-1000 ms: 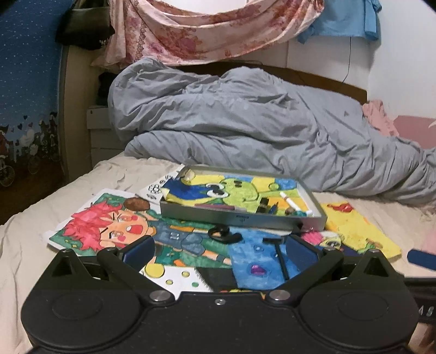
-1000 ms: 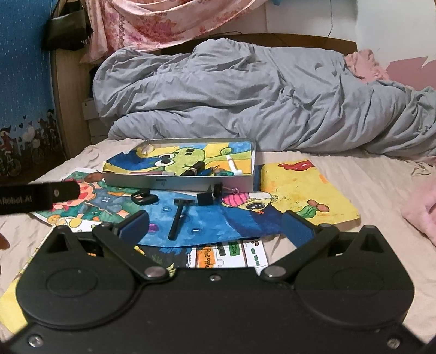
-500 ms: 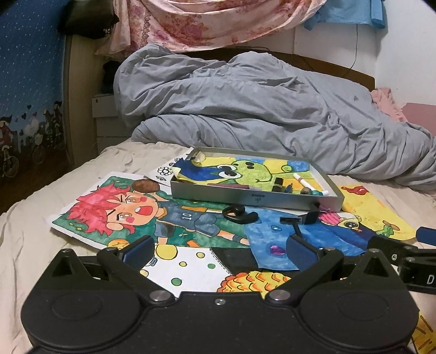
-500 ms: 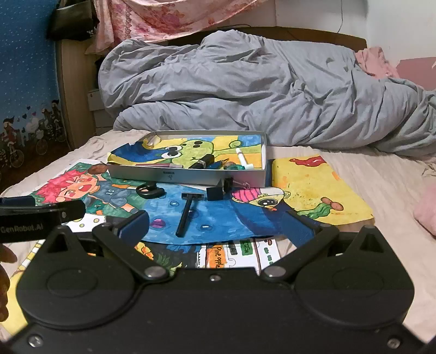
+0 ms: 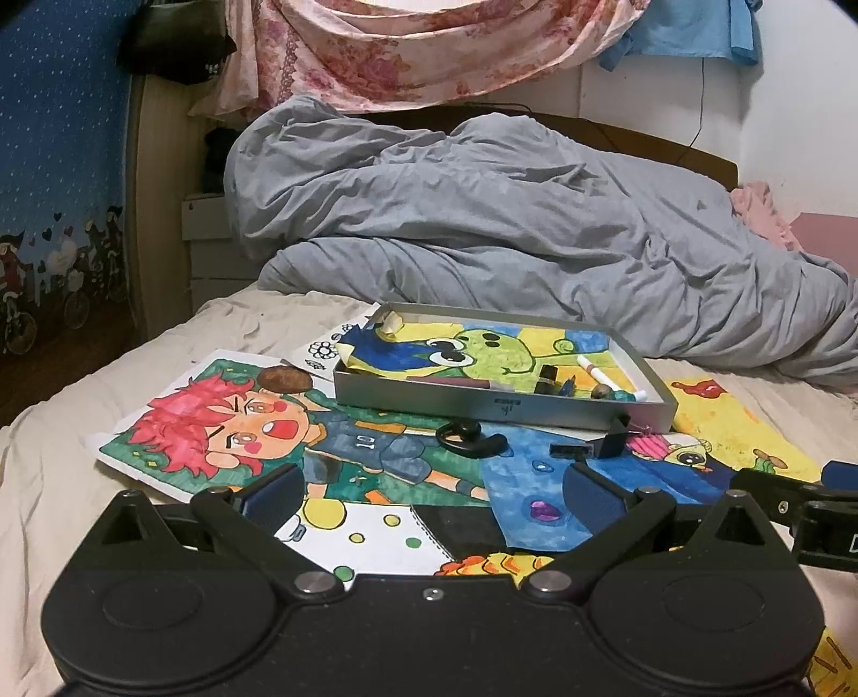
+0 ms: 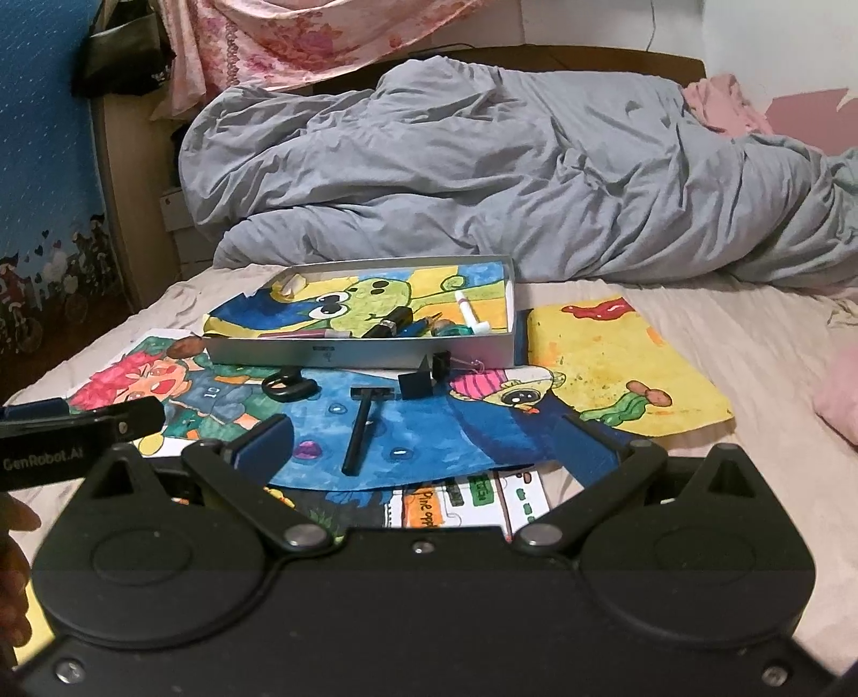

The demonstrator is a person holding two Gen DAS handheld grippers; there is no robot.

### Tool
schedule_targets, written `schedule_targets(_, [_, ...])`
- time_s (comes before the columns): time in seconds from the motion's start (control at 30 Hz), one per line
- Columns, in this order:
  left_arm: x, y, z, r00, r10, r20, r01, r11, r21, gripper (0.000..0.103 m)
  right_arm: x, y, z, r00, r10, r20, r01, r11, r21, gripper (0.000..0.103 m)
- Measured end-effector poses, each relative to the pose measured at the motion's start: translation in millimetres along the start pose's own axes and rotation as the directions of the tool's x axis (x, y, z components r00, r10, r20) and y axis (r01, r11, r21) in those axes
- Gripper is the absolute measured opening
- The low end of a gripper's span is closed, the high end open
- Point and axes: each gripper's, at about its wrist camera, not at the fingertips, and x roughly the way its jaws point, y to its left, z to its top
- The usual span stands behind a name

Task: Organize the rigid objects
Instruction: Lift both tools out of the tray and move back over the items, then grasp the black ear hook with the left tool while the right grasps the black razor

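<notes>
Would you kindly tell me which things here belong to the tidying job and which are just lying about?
Part of the job:
grey tray
black razor
black ring clip
black binder clip
white marker
brown round object
left tongs and right tongs, both open

Just lying about:
grey duvet
coloured drawings
floral cloth

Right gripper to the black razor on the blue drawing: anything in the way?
Nothing visible. The right gripper is open, and the black T-shaped razor lies flat on the blue drawing straight ahead. The black clip and black box sit farther back, clear of the path.
</notes>
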Motion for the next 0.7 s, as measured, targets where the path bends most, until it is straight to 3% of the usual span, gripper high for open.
schedule_targets(0.53, [16.8,3.9,2.5,1.0,0.003,-0.019,-0.003,1.0,0.003,0.102,24.2,8.9,6.6,0.999,-0.001,-0.044,0.0,1.0,-0.028,0.102])
schedule_targets(0.7, [32.1,8.4,6.7,1.0,0.003,-0.021,-0.003,1.0,0.001,0.102,45.7,17.2,9.5,0.998,0.013,-0.063,-0.019,0.994,-0.104,0.102])
